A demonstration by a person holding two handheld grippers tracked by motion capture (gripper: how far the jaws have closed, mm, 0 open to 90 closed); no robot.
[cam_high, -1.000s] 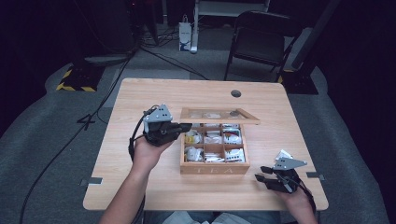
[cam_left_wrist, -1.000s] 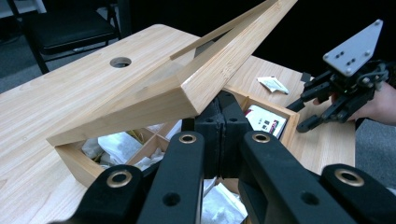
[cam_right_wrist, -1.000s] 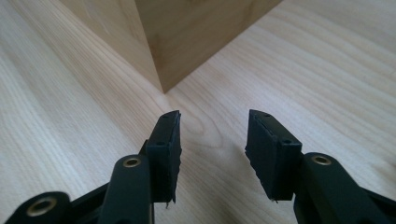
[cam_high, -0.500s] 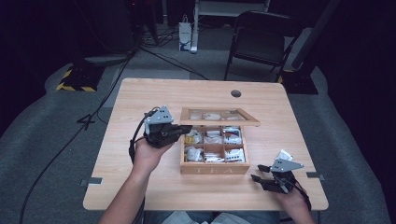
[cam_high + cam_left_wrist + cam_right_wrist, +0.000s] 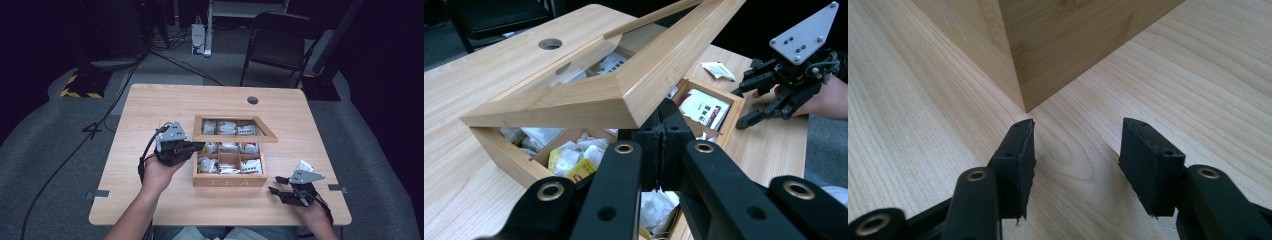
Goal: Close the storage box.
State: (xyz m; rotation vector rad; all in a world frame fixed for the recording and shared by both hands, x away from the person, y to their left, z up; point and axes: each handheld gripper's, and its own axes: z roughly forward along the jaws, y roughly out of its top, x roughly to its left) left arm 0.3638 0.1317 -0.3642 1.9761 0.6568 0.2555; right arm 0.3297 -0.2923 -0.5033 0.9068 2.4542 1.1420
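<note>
A wooden tea box (image 5: 230, 181) with compartments of tea bags (image 5: 222, 167) stands at the table's middle. Its glass-paned lid (image 5: 235, 138) is tilted up, hinged at the back. My left gripper (image 5: 200, 146) is at the box's left side. In the left gripper view, the left gripper (image 5: 661, 145) is shut, pads together, just under the raised corner of the lid (image 5: 574, 100). My right gripper (image 5: 275, 185) rests open on the table by the box's front right corner. In the right gripper view, that corner of the box (image 5: 1058, 40) lies just ahead of the right gripper (image 5: 1075, 130).
A loose white tea packet (image 5: 303, 165) lies on the table (image 5: 150, 110) behind the right gripper. A cable hole (image 5: 252, 100) is in the tabletop at the back. A folding chair (image 5: 280, 45) stands beyond the far edge.
The lid's front edge has come up a little over the left gripper. My right gripper has slid slightly toward the near edge and the box's corner.
</note>
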